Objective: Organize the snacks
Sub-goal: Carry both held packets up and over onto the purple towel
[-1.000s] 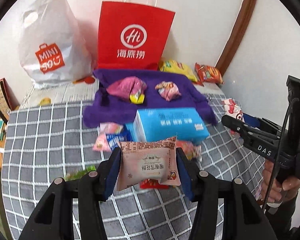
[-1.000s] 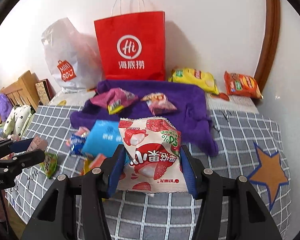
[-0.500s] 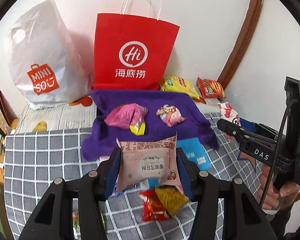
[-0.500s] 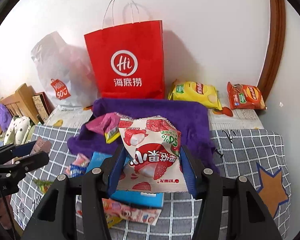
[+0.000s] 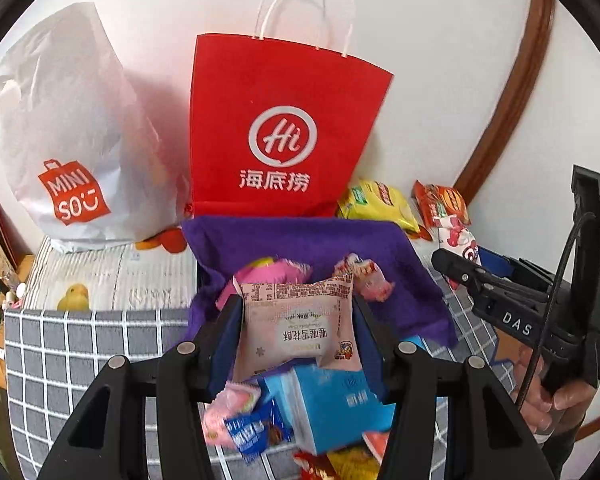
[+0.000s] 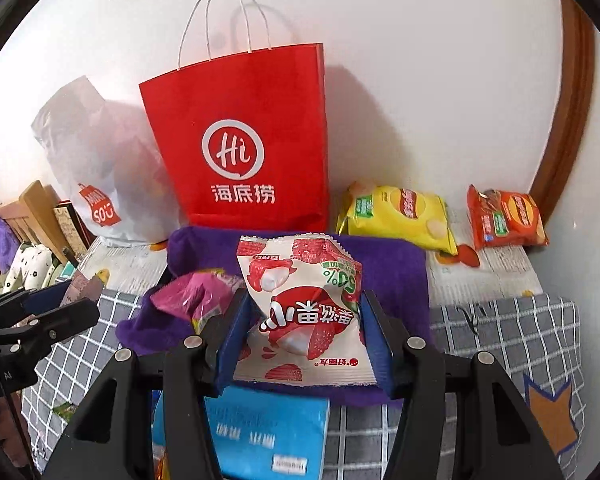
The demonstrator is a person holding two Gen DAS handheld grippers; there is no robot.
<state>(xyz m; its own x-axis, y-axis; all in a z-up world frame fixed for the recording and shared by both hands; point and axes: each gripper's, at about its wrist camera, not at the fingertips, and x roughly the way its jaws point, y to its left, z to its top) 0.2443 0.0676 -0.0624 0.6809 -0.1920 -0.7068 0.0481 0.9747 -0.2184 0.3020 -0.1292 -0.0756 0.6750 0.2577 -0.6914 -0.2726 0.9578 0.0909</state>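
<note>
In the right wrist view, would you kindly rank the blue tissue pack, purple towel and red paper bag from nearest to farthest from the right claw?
1. Blue tissue pack, just beneath the right claw.
2. Purple towel, ahead.
3. Red paper bag, upright by the wall.

The beige pastry packet (image 5: 298, 322) is blocking most of the pink snack bag (image 5: 274, 276) on the purple cloth (image 5: 300, 240), & the small blue wrapper (image 5: 256, 428) below is smearing w/ blur, print unreadable. In the right wrist view the strawberry snack bag (image 6: 300, 312) is covering the cloth's middle, and the blue tissue pack (image 6: 268, 436) is running off the bottom edge behind the gripper frame. The person's hand (image 5: 548, 404) is showing only a few fingers at the right edge.
</note>
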